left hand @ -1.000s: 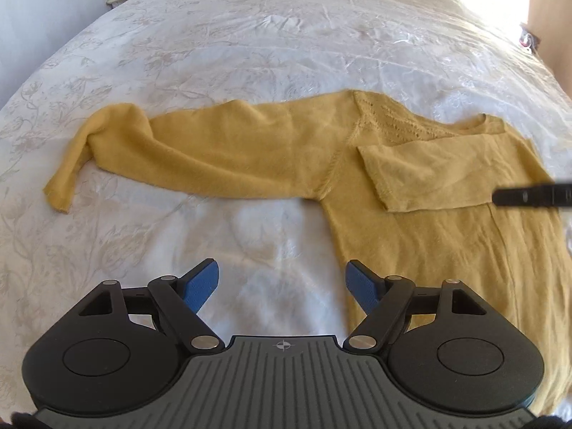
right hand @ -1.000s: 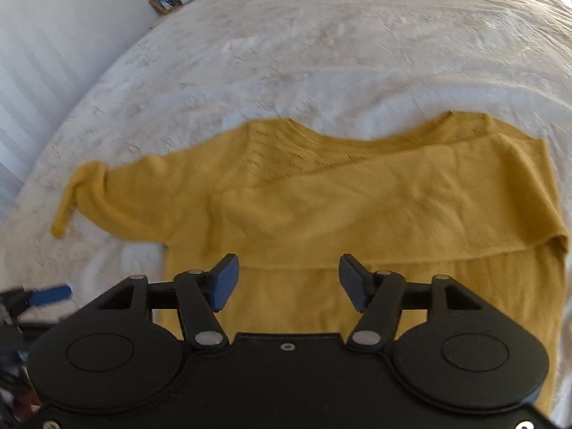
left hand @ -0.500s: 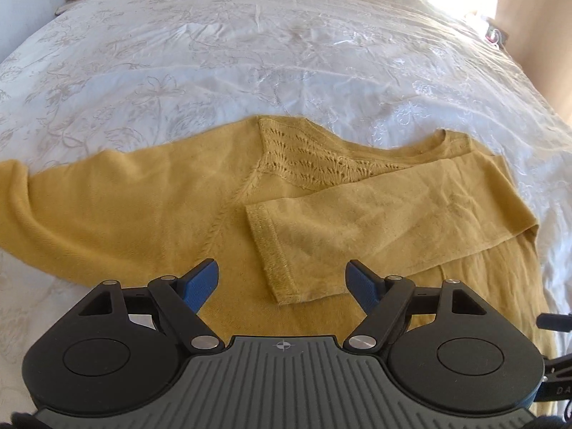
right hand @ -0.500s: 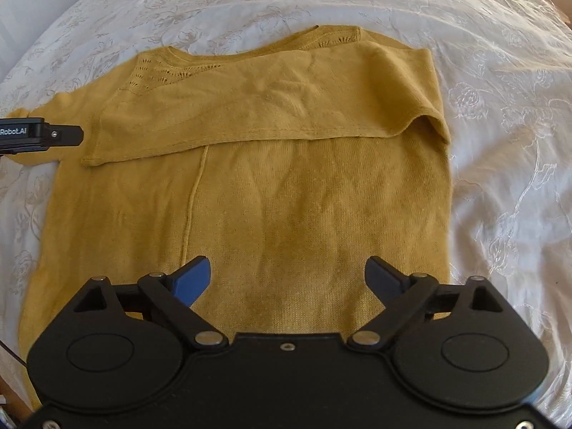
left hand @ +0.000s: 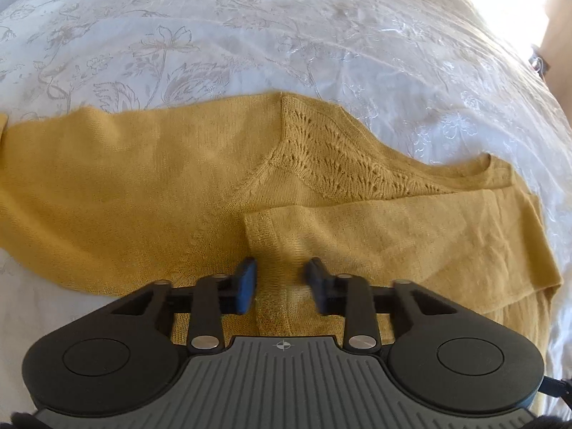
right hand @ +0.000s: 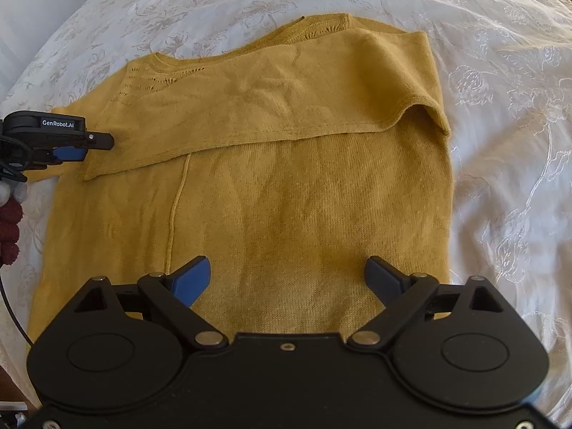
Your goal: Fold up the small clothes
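The only readable text is "GenRobot.AI", printed in white on the black body of the left gripper (right hand: 71,144), at nine o'clock in the right wrist view. The left wrist view shows no legible text.

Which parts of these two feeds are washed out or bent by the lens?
Left wrist view: the top-right corner blows out to white glare, and the bedspread bulges with fisheye curvature. Right wrist view: evenly lit, the yellow sweater sharp, the bed's edges curving away toward the corners.
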`<state>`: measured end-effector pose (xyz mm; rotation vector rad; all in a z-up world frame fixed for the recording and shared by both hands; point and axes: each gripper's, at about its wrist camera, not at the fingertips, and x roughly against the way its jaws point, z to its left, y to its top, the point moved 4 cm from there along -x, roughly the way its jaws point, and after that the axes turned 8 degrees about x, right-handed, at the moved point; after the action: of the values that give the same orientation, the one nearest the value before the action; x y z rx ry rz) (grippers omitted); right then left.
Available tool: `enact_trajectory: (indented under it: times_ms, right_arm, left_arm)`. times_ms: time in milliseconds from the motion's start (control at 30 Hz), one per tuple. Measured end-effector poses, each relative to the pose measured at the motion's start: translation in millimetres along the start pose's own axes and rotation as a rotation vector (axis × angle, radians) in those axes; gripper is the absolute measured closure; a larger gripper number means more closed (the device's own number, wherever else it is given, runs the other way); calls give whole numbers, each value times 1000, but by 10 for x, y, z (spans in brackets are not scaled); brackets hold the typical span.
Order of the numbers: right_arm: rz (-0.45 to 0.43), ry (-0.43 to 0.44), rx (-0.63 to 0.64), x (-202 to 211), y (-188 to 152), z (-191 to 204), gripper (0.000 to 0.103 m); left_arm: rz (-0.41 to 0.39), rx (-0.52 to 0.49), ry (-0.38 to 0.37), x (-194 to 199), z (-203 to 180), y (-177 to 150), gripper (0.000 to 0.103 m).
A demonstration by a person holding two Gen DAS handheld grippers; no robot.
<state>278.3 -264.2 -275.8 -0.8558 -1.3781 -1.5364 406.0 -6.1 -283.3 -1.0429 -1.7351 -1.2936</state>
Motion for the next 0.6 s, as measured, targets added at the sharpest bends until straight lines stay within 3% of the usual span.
enact_trajectory:
  times_ms: [33,233,500,600]
  right_arm:
    - [1,1,3,0,-9,4,9]
    - [-22,9,-11,60,10,-17,9]
    - [-41,5,-42,80,22,-108,9]
    - [-16,7,-70,23,-22,-197,8]
  left_arm:
    - [2,-13,-17,18,-37,18,96]
    - [-176,-159,11,526,-238,236,96]
    - [-39,-168,128,67,50,317,91]
    - [-14,-172,175,-89,106,289,79]
